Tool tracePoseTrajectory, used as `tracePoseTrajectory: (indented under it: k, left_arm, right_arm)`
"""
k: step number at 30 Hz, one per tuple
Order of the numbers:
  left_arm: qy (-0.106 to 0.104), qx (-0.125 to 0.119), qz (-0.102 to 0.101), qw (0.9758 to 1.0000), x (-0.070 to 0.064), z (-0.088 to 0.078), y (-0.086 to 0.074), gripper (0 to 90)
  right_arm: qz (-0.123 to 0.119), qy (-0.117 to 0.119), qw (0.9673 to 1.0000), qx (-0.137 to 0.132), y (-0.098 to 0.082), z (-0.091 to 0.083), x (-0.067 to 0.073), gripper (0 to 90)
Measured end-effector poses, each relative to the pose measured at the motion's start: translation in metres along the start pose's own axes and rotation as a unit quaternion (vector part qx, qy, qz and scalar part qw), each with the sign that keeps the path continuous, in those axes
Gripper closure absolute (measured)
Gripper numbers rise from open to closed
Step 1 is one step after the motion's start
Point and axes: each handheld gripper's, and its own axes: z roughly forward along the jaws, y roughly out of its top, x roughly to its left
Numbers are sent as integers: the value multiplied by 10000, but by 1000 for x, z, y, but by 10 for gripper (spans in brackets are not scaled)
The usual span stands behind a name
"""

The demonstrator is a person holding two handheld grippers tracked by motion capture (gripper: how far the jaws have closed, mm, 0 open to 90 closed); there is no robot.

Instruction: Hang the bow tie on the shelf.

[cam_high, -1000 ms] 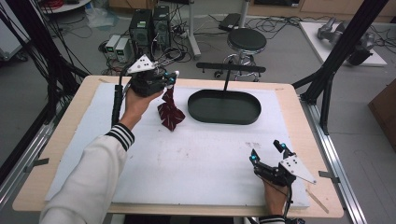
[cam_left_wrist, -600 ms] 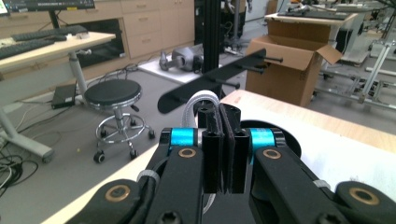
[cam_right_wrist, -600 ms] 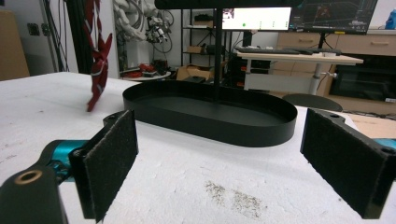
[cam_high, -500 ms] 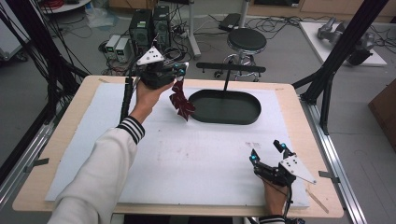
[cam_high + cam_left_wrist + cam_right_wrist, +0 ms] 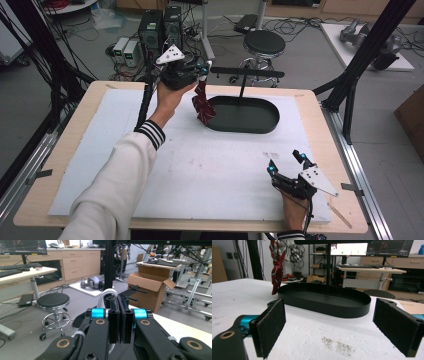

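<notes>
red-and-white patterned cloth [image 5: 203,104], black oval tray [image 5: 245,115], white mat [image 5: 200,165]

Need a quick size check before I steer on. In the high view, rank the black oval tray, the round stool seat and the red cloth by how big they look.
1. black oval tray, clearly largest.
2. round stool seat, though it sits farther off on the floor, so its true size is unsure.
3. red cloth, hanging from the left gripper.

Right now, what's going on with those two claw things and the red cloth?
Left gripper shut on red cloth, dangling beside black tray. Right gripper open, idle, low over white mat. Stand crossbar close ahead of cloth.
</notes>
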Motion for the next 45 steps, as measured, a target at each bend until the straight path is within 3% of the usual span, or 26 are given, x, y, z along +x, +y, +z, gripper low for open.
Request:
tracePoseTrajectory:
  k: [8, 9, 13, 25, 37, 45]
  left_arm:
    - [28, -66, 26, 10000, 0, 14, 10, 875]
    - [32, -150, -62, 9999, 1, 16, 11, 875]
    - [22, -51, -27, 10000, 1, 20, 11, 875]
    - [-189, -135, -124, 9997, -5, 31, 12, 875]
    - [-334, 2, -192, 9993, -6, 48, 5, 875]
    - [-195, 60, -281, 9994, 4, 51, -1, 874]
  right_arm:
    - [27, 1, 10000, 9, 0, 0, 0, 102]
    - [29, 1, 10000, 10, 0, 0, 0, 102]
    - [22, 3, 10000, -3, 0, 0, 0, 102]
    - [28, 12, 10000, -5, 0, 0, -1, 102]
    - [57, 6, 10000, -10, 0, -1, -1, 102]
    - [66, 17, 10000, -13, 0, -1, -1, 102]
